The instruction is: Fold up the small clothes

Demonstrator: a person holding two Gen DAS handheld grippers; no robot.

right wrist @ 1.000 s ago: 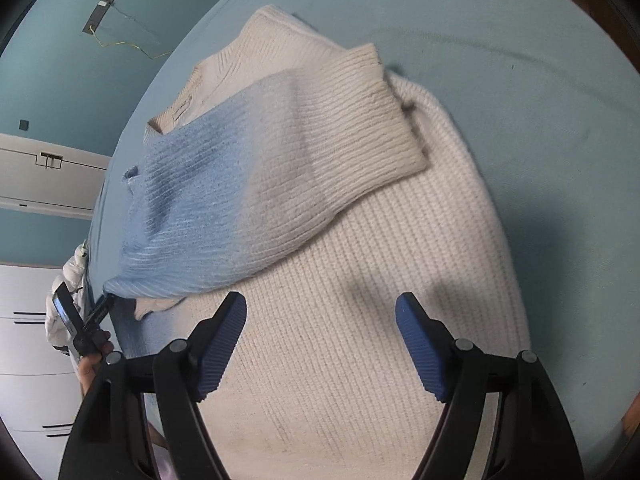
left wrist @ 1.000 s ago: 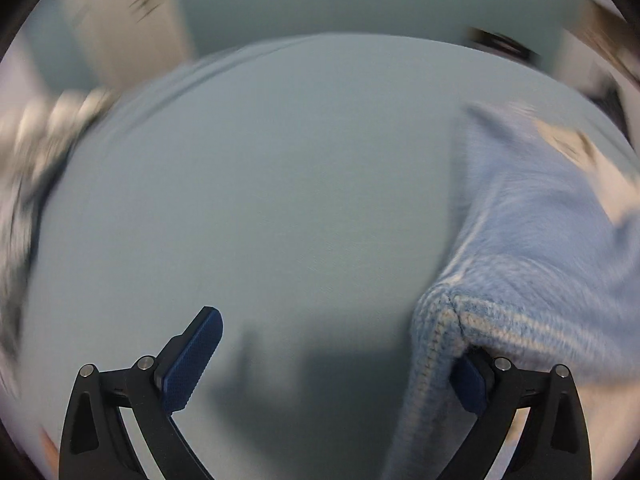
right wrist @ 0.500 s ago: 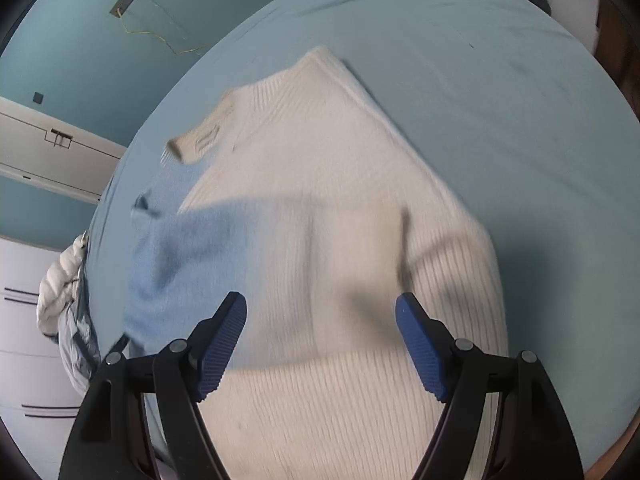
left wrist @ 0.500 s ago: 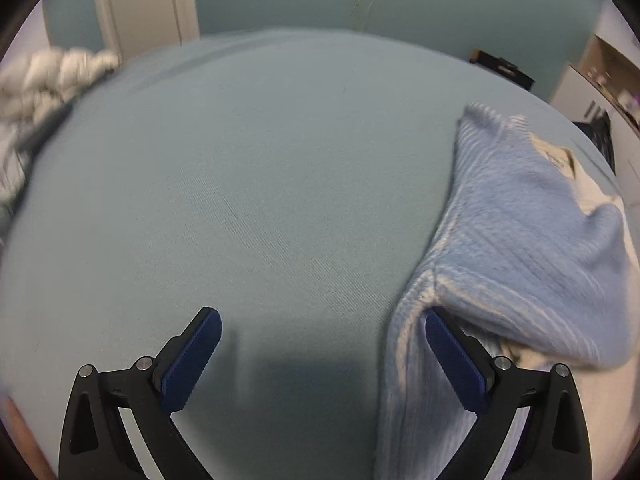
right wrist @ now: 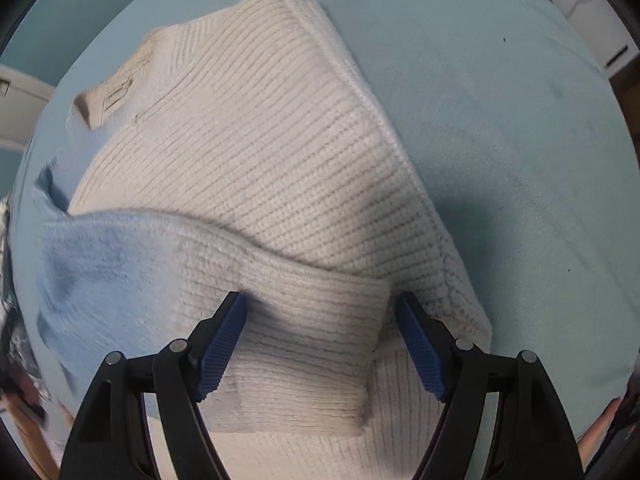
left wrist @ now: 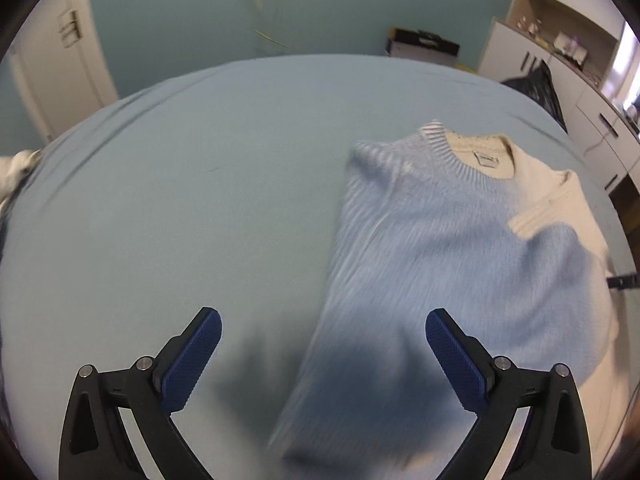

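I count one sweater (right wrist: pixel 256 152), cream fading to pale blue, lying on the blue bedsheet (left wrist: pixel 180 200) with one sleeve (right wrist: pixel 224 296) folded across its body. My two grippers are both spread wide: the left gripper (left wrist: pixel 322 354) holds nothing above sheet and sweater edge, the right gripper (right wrist: pixel 320 340) straddles the cream cuff without pinching it.

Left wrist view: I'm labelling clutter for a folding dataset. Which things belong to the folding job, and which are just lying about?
Job:
- sweater, blue and cream
- bed sheet it lies on
- left tool, open
- right tool, open over the sleeve

Lying about:
- black bag
- white cabinets
- crumpled cloth
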